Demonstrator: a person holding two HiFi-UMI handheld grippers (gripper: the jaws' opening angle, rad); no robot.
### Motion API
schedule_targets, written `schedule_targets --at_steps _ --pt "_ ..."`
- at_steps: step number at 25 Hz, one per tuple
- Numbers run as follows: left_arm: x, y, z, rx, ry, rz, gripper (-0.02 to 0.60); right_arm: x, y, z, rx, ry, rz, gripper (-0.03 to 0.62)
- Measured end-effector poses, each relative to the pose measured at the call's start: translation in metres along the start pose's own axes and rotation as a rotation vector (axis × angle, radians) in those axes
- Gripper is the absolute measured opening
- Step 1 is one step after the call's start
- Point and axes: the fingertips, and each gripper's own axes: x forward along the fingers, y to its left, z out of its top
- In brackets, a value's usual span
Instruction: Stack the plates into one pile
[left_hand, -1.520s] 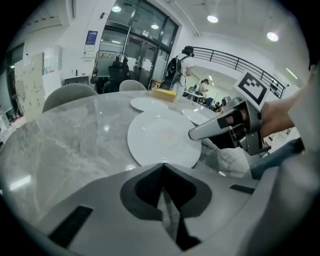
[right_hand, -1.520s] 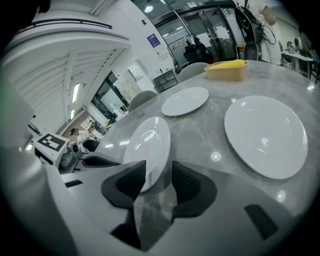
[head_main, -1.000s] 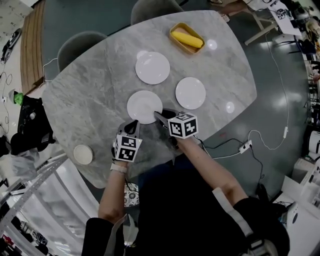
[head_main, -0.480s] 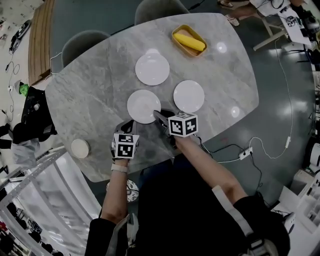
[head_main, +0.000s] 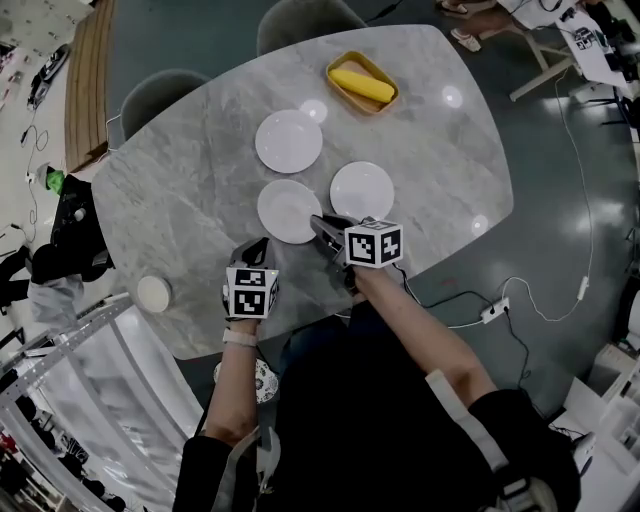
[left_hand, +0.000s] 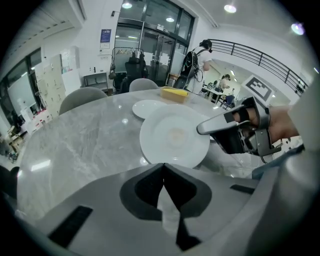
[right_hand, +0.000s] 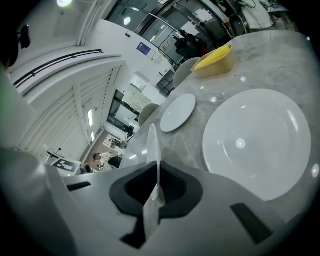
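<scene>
Pinching the near plate (head_main: 285, 208) rim, seemingly, is the right hand-held gripper (head_main: 318, 222).

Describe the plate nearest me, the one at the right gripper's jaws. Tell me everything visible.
The nearest plate is round, plain white and glossy, ceramic by its look, with a shallow well and a broad rim, and it is empty. It lies about level over the grey marble-look table, apart from the far plate and the right-hand plate. The right gripper, whose jaws have just been closing, pinches its near right rim. Whether the plate has left the table cannot be told.
</scene>
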Motion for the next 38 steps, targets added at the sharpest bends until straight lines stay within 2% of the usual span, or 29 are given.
schedule_targets --at_steps 3,5,12,22,28,36,38 --pt "0.003 -0.011 0.002 0.004 0.007 0.004 0.009 -0.016 -0.016 0.004 0.052 -0.025 -0.007 0.025" --pt "0.005 -0.019 0.003 0.003 0.014 -0.002 0.009 -0.027 -0.031 0.006 0.056 -0.033 -0.041 0.025" --pt "0.021 -0.045 0.014 0.018 0.04 -0.022 0.009 -0.059 -0.069 0.023 0.112 -0.076 -0.062 0.025" --pt "0.047 -0.07 0.039 0.059 0.046 -0.058 0.009 -0.085 -0.09 0.039 0.15 -0.09 -0.033 0.026" --pt "0.059 -0.082 0.047 0.077 0.05 -0.075 0.009 -0.098 -0.099 0.039 0.167 -0.089 -0.03 0.026" --pt "0.069 -0.099 0.051 0.105 0.065 -0.108 0.009 -0.113 -0.119 0.045 0.144 -0.104 -0.085 0.028" --pt "0.071 -0.103 0.052 0.114 0.067 -0.114 0.009 -0.114 -0.123 0.039 0.122 -0.076 -0.116 0.052"
